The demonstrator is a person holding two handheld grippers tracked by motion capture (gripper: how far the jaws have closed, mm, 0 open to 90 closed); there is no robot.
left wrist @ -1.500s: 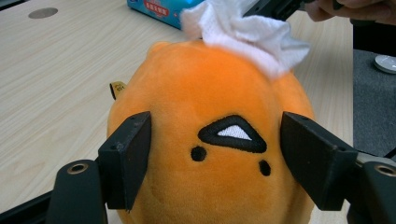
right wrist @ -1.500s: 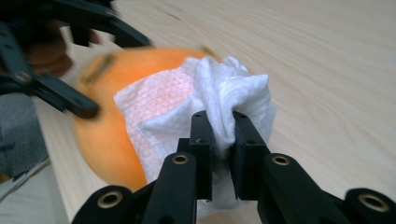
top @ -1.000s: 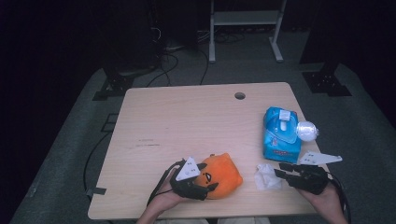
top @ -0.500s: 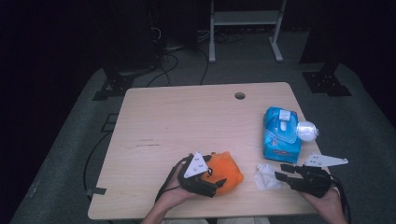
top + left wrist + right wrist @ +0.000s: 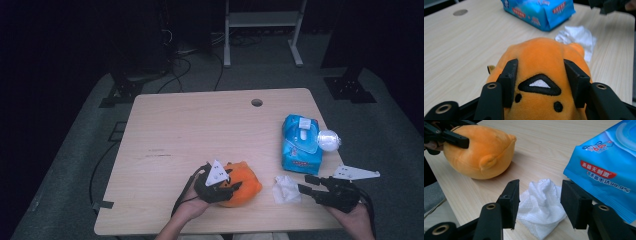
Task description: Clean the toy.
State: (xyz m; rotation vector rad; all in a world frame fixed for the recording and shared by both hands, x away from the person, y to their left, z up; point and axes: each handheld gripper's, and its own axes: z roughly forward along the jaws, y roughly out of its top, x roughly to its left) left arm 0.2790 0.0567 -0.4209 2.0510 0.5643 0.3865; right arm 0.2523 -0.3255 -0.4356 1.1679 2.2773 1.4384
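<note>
High view: the left gripper (image 5: 235,186), lower centre of the frame, is clamped on a round orange plush toy (image 5: 244,183) that rests on the light wooden table (image 5: 190,135) near its bottom edge. Left gripper view: both black jaws press into the toy's sides at centre frame, on either side of a black-and-white embroidered triangle (image 5: 539,84); two small black dots sit below the triangle.

The right gripper (image 5: 302,184), lower right of the high view, points left at a crumpled white wipe (image 5: 286,188) that lies on the table just right of the toy. Right gripper view: jaws stand apart with the wipe (image 5: 541,205) between them at lower centre; contact with the pads cannot be told, and the wipe lies flat on the wood, so the gripper is open around it and holds nothing.

A blue soft pack of wet wipes (image 5: 300,142) lies in the right-centre of the high view, above the crumpled wipe. A clear round ball (image 5: 328,140) touches the pack's right side.
</note>
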